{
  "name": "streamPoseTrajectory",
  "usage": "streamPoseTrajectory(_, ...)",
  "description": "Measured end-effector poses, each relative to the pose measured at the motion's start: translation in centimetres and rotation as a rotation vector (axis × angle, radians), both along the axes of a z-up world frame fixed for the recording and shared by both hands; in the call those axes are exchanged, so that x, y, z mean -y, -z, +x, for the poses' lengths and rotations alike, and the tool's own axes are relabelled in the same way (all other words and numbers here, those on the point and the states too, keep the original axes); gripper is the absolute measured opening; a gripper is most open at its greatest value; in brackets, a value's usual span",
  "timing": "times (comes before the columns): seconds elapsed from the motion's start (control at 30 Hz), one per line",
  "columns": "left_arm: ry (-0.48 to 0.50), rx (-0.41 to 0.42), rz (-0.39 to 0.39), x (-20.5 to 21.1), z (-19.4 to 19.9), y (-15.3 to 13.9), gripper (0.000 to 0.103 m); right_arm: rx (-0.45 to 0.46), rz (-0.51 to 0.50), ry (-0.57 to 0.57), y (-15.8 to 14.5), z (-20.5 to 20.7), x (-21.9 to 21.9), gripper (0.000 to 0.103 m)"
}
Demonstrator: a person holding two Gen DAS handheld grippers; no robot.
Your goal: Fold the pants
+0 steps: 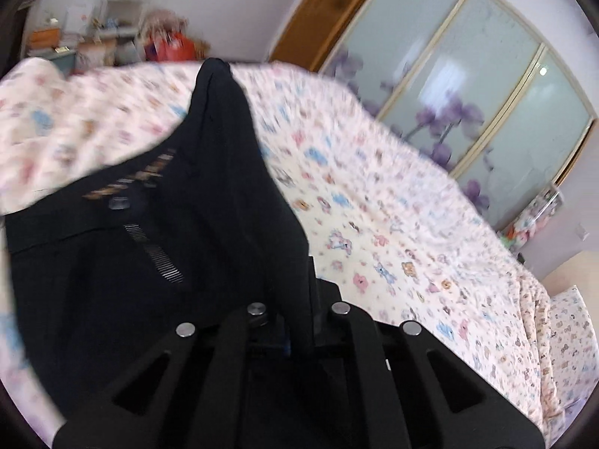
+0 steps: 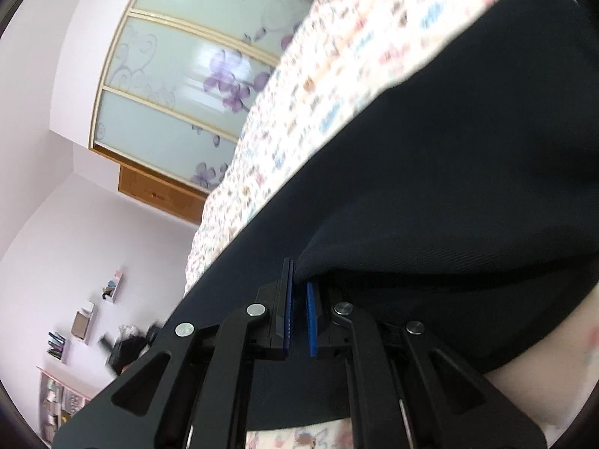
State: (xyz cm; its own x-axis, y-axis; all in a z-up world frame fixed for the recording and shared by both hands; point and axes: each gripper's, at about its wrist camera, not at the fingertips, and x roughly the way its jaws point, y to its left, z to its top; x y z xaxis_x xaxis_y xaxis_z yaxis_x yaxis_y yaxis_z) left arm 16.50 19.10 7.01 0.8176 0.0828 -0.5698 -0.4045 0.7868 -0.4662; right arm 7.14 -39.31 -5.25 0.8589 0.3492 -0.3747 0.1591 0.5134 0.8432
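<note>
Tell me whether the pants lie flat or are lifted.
Partly lifted: the pants drape over the left tongs, with a leg trailing across the bed.

Patterned bedspread, floral wardrobe doors (frosted), cluttered shelves.

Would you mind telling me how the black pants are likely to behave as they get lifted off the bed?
The black pants will probably be floppy: the cloth drapes over the left gripper and hides its fingers. They seem light, bunching in soft folds by the right gripper. The matte weave looks unlikely to slip, though free ends may drag on the patterned bedspread.
</note>
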Motion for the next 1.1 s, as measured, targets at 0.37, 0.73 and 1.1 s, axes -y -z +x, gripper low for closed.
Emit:
streamPoseTrajectory(0.37,-0.16,-0.089,-0.128,-1.5,-10.7,10.0,0.01,-0.053,-0.017,0.068,0.6,-1.1,0.6,0.007)
streamPoseTrajectory(0.73,-0.277,0.165,0.058,-1.7,-16.1,4.0,0.095,0.006,-0.015,0.161,-1.5,-3.2,2.4,0.006)
streamPoseTrajectory(1.1,0.143,0.214,0.216,9.2,-12.7,5.7,0.101,-0.052,0.003,0.168,-2.9,-8.0,5.7,0.071)
